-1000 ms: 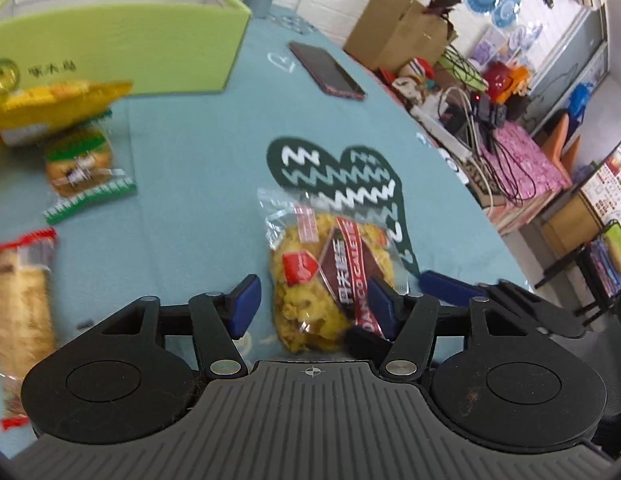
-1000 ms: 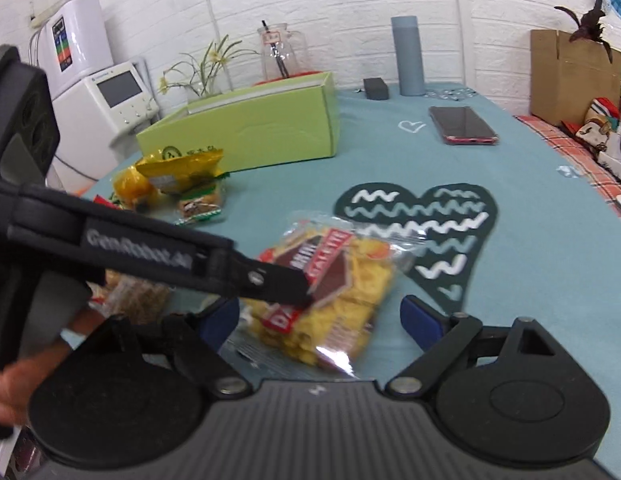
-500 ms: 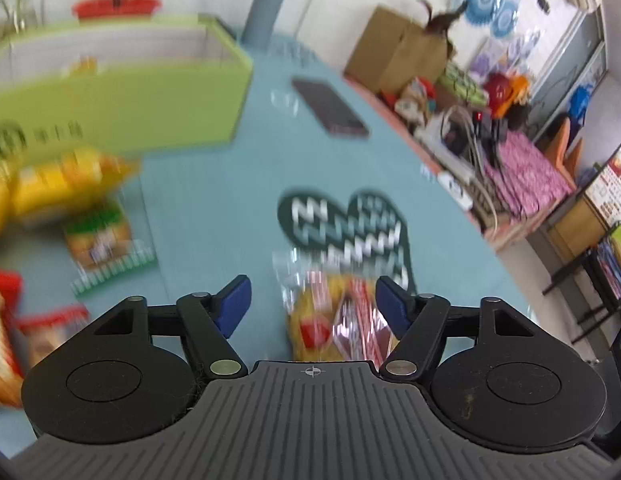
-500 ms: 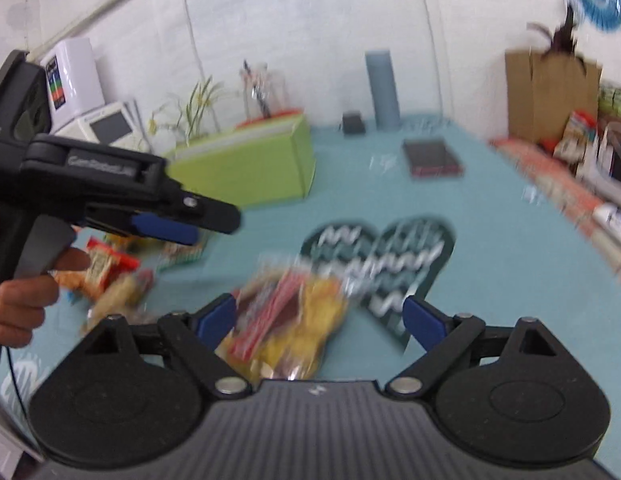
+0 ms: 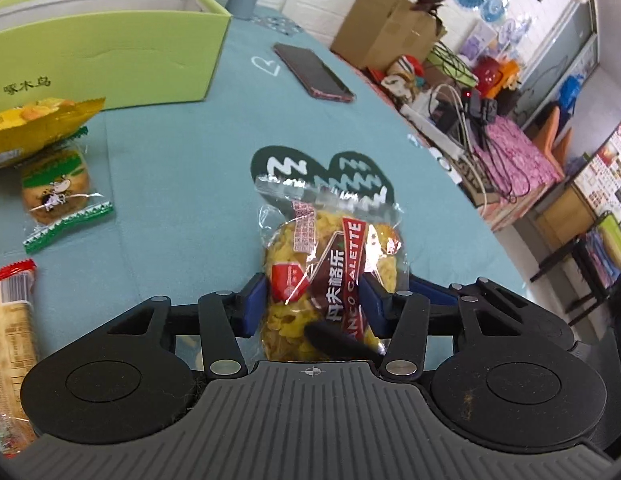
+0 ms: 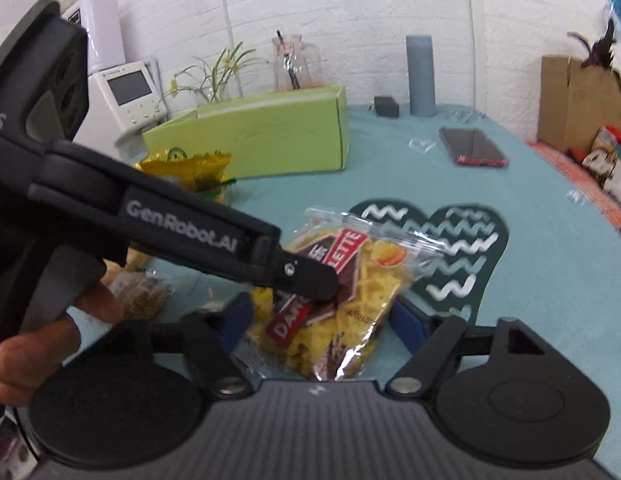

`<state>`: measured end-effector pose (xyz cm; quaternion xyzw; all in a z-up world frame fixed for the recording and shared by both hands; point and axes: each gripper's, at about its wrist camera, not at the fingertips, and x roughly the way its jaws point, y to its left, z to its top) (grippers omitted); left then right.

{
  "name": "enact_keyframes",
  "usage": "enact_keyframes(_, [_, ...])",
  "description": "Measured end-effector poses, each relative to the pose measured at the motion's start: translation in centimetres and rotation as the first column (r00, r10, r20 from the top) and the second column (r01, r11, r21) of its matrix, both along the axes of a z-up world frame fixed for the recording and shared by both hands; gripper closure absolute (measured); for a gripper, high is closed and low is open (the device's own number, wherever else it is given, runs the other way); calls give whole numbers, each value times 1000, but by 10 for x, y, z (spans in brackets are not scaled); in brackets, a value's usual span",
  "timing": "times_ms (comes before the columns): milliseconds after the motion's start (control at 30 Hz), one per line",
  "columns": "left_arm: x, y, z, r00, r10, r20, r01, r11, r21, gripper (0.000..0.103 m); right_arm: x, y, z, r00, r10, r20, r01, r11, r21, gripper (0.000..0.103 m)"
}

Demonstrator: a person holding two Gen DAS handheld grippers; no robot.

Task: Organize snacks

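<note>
The clear galette snack bag [image 5: 330, 276] sat between the blue pads of the left gripper [image 5: 312, 304], its long axis running straight out along the fingers toward the heart pattern on the desk [image 5: 182, 184]. That gripper had narrowed until both pads touched the bag's sides, so I judged it clamped on. The right gripper [image 6: 316, 318] stood wider, pads apart from the wrapper on either side, holding nothing. The green box [image 5: 106, 60] lay ahead and to the left of the held bag, beyond the other packets [image 5: 54, 188], so the carry would likely go that way.
</note>
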<state>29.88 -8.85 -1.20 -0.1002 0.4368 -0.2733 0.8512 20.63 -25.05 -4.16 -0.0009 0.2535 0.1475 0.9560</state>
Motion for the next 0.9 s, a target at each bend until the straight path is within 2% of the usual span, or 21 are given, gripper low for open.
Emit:
enact_keyframes(133, [20, 4, 37, 997, 21, 74, -19, 999, -33, 72, 26, 7, 37, 996, 6, 87, -2, 999, -45, 28])
enact_keyframes(267, [60, 21, 77, 986, 76, 150, -67, 996, -62, 72, 76, 26, 74, 984, 48, 173, -35, 996, -77, 26])
enact_keyframes(433, [129, 54, 112, 956, 187, 227, -186, 982, -24, 72, 169, 63, 107, 974, 144, 174, -136, 989, -58, 25])
enact_keyframes(600, [195, 82, 103, 946, 253, 204, -261, 965, 15, 72, 247, 97, 107, 972, 209, 107, -204, 977, -59, 24])
enact_keyframes(800, [241, 95, 64, 953, 266, 146, -277, 959, 57, 72, 293, 117, 73, 972, 234, 23, -233, 971, -57, 24])
enact_keyframes(867, [245, 97, 57, 954, 260, 148, -271, 960, 64, 68, 299, 119, 64, 972, 236, 8, -235, 970, -62, 24])
enact_keyframes(900, [244, 97, 55, 954, 260, 149, -271, 960, 62, 60, 299, 120, 62, 972, 236, 8, -235, 970, -66, 24])
